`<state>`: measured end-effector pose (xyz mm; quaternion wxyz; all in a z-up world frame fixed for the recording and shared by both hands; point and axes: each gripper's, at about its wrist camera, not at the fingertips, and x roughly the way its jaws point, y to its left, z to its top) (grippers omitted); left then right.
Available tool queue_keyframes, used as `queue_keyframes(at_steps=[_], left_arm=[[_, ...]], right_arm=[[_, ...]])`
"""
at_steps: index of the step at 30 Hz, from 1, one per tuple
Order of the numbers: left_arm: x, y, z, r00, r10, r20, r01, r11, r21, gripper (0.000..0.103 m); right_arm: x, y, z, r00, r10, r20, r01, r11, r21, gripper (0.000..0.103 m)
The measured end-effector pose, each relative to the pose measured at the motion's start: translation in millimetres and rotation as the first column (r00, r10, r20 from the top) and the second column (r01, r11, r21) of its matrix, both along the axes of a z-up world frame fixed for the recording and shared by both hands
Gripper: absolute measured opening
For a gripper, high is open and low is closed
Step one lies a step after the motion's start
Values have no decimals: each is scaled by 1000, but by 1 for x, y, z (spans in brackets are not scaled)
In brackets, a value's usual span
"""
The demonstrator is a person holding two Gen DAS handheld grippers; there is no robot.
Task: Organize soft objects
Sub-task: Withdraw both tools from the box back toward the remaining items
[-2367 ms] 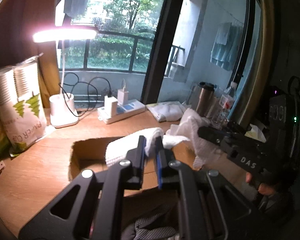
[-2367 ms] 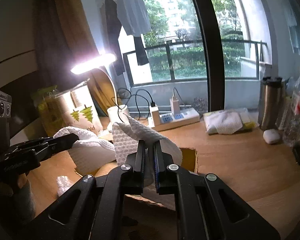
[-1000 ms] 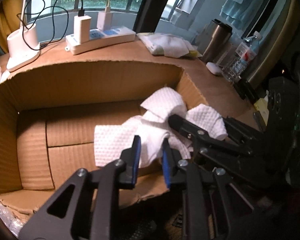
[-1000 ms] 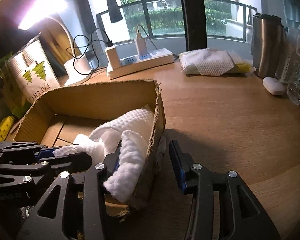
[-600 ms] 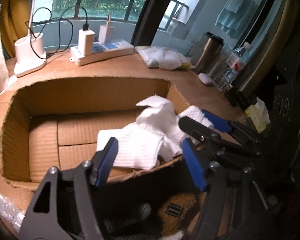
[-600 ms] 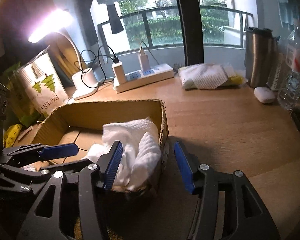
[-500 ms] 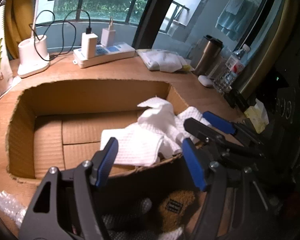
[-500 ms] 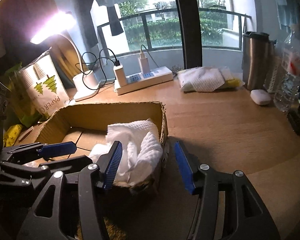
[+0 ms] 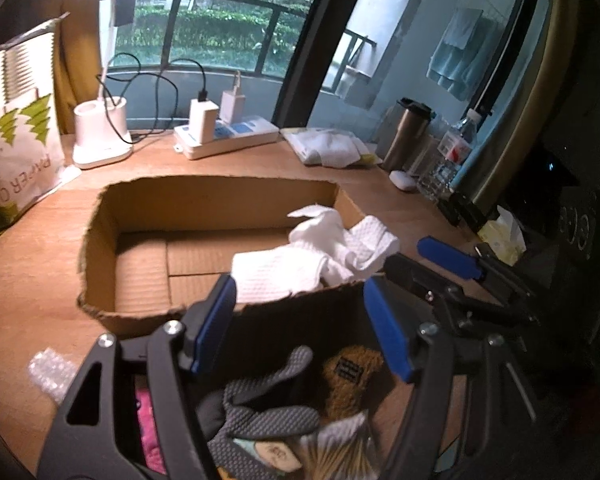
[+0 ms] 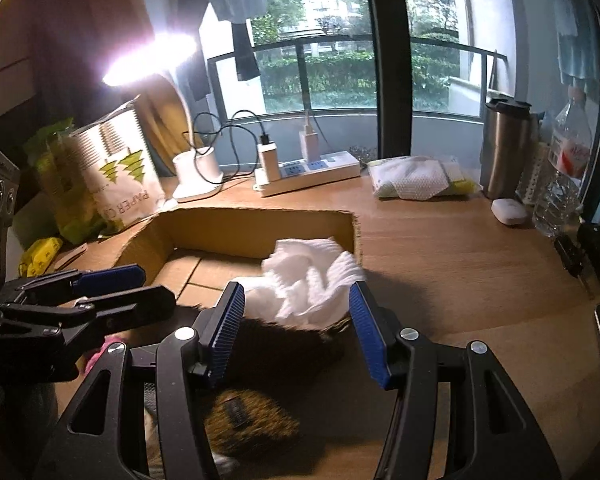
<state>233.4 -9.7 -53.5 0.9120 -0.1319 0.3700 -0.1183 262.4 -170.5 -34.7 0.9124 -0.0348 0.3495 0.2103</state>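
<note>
A crumpled white towel (image 9: 312,256) (image 10: 308,280) lies loose in the right end of the open cardboard box (image 9: 220,188) (image 10: 260,216), partly draped over its near wall. My left gripper (image 9: 300,308) hovers open above the box's near edge with nothing between its blue pads. My right gripper (image 10: 298,312) is also open and empty, just short of the towel. Each gripper appears in the other's view: the right gripper (image 9: 428,268) and the left gripper (image 10: 148,286). Below them lie a grey glove (image 9: 260,408), a brown plush (image 9: 352,376) (image 10: 252,420) and something pink (image 9: 148,420).
Behind the box stand a lamp base (image 9: 100,140), a power strip (image 9: 228,140), a paper-cup bag (image 9: 16,152), a packet of white cloths (image 10: 416,180), a steel flask (image 10: 504,148), a water bottle (image 10: 564,176) and a white case (image 10: 508,210). Bubble wrap (image 9: 52,372) lies near left.
Both grippers opened and let go of the white towel, then drew back and up from the box. The towel now rests in the box's right end.
</note>
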Motion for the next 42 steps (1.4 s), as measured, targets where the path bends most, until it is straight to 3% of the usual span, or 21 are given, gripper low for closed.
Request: queue_keyframes(at_steps=[21,42], left_arm=[[-68,32,-17,999,49,15,-48,999,-22,68],[-114,39,-53,997,65,-32,-65,998,-19,68]], right_arm=[[-64,26,-10,999,32,-29,-34,997,-66,58],[-108,35,-54,989,69,-128,-80,993,-85,60]])
